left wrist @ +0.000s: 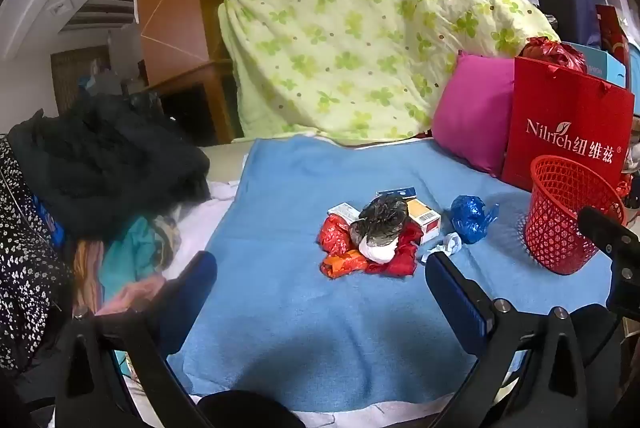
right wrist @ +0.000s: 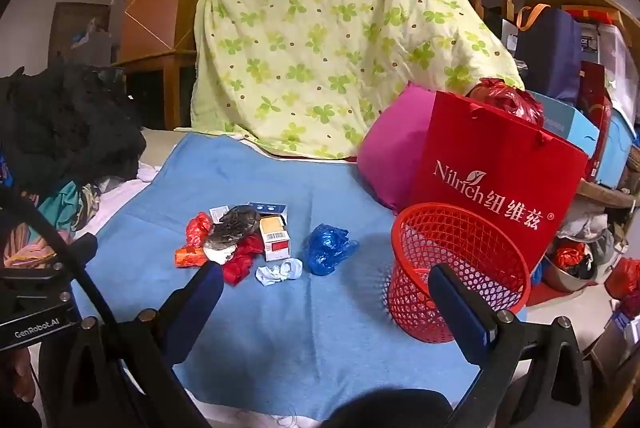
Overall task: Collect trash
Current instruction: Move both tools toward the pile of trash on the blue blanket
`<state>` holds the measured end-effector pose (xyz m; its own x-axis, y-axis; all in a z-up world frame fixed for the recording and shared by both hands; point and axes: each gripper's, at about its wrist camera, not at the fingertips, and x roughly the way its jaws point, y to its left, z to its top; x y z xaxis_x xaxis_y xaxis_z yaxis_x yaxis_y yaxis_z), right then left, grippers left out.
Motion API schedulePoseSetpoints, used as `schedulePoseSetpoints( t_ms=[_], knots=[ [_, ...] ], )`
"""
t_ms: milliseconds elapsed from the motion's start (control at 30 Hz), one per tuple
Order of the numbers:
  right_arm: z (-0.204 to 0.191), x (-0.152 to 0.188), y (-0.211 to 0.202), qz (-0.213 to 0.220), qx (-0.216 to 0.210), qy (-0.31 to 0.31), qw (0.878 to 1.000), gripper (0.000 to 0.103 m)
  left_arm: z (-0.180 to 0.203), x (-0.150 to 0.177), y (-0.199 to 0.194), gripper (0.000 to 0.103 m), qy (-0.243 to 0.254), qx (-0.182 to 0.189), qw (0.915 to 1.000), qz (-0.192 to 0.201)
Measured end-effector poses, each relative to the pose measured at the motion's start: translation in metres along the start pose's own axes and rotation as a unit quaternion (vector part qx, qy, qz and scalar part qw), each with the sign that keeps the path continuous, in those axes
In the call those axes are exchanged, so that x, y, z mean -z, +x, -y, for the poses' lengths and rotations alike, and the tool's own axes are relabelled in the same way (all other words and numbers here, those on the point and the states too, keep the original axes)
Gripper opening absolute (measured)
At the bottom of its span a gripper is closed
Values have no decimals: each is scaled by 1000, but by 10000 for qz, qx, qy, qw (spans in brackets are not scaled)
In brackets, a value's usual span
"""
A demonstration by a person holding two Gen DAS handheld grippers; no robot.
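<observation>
On the blue cloth (right wrist: 280, 328), red mesh basket (right wrist: 456, 240) looks empty; both grippers' jaws gape wide, holding nothing.

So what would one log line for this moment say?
stage: not started | left gripper: open, empty | right gripper: open, empty | trash pile: on blue cloth | red basket: upright, beside pile

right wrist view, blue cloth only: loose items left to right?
orange wrapper → grey-black bag → barcode box → white scrap → blue plastic bag → red mesh basket
</observation>
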<state>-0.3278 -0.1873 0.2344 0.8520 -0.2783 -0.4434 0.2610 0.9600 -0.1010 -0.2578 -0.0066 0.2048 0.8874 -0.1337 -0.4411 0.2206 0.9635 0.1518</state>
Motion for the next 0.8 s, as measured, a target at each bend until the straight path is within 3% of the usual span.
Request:
schedulePoseSetpoints(
  t_ms=[800],
  knots=[
    [2, 1, 5, -23, -73, 6, 10000, 103, -4, 0, 8, 103, -26, -32, 9999, -123]
  ],
)
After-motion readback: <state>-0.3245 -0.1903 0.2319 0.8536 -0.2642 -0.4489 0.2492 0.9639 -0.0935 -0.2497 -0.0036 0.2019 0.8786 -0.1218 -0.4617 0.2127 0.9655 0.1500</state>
